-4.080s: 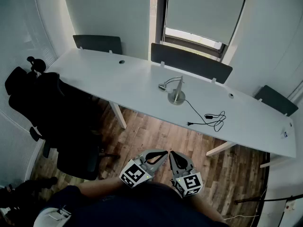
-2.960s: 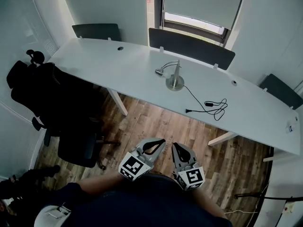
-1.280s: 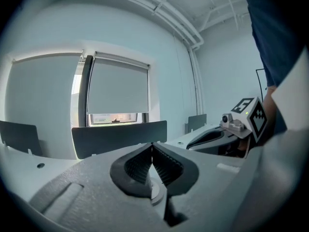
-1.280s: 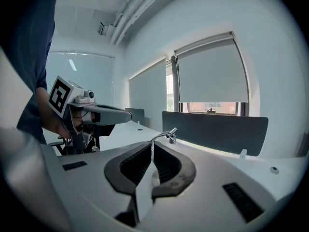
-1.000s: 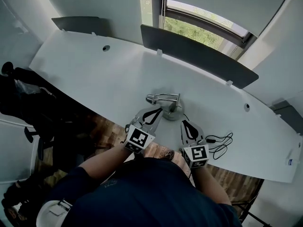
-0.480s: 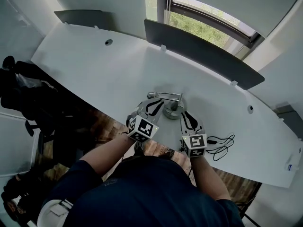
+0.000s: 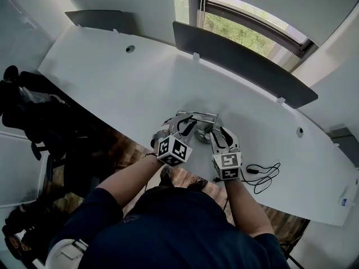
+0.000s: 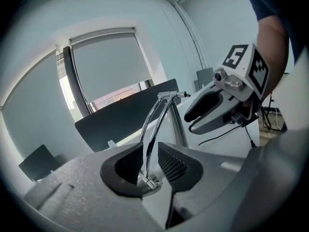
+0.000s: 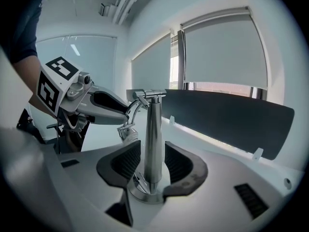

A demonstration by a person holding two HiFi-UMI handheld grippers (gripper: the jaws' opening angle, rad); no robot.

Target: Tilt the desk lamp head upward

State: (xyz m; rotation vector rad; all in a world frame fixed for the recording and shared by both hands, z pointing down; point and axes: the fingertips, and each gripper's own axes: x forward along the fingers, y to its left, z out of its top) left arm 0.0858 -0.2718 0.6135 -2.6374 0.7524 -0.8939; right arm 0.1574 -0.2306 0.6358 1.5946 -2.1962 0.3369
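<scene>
Desk lamp (image 7: 203, 129) stands near the front edge of my long white counter (image 7: 112, 77), which sweeps from far left to far right below me. Behind the lamp the counter runs bare up to the dark divider screen (image 7: 241, 58) along its back edge, with the window (image 7: 252, 32) beyond. To the left lies a wide bare stretch. Off that end, past the edge, a black office chair (image 7: 33, 111) sits on the wood floor (image 7: 124, 147). To the right of the lamp its black cord (image 7: 263, 171) lies looped close to the front edge, near my right forearm.

Both my tongs come in over the front edge side by side, near each other but apart. My left tongs (image 7: 184, 121) reach the lamp's curved arm (image 8: 155, 120). In the left gripper view its twin chrome rods run down between the ribbed pads (image 8: 173, 164). The pads stand wider apart than the rods are thick, with room showing on the right-hand side. Whether the other pad brushes a rod I cannot tell.

My right tongs (image 9: 152, 166) straddle the upright chrome post (image 9: 153, 129) just above the round base (image 9: 145, 191). Their jaws are opening, with a gap between each pad and the post, so nothing is clamped there. The small lamp head (image 9: 124, 131) hangs at the low end of the arm, to the left of the post.
</scene>
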